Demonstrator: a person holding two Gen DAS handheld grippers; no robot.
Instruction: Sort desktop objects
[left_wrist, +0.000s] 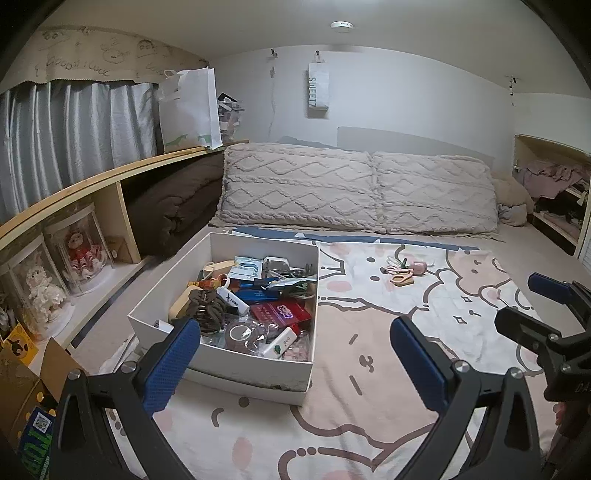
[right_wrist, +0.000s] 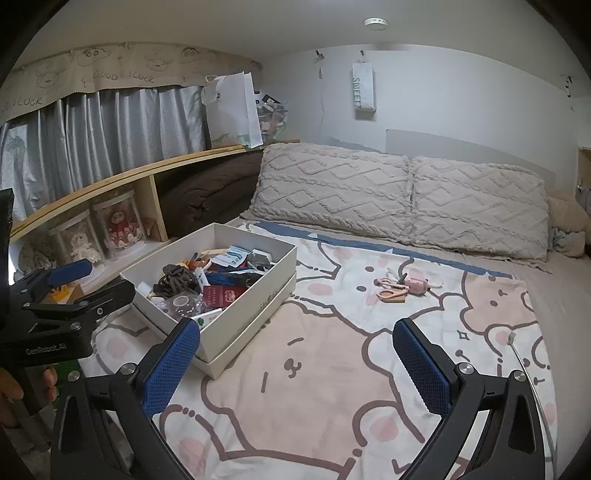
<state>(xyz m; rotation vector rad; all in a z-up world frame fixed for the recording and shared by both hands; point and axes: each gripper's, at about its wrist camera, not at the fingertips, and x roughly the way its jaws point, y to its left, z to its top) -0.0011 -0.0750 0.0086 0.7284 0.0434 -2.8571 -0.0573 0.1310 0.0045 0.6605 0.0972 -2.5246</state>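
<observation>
Your left gripper (left_wrist: 295, 343) is hovering wide open above the blanket (left_wrist: 369, 369). It is facing the cluttered white box (left_wrist: 240, 365).

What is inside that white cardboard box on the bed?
The white cardboard box holds a brown hair claw, red booklet, tape roll and white lighter; deeper items are covered.

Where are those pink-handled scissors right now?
The pink-handled scissors lie on the cartoon-print blanket, right of the white cardboard box, beside a small pink gadget.
</observation>
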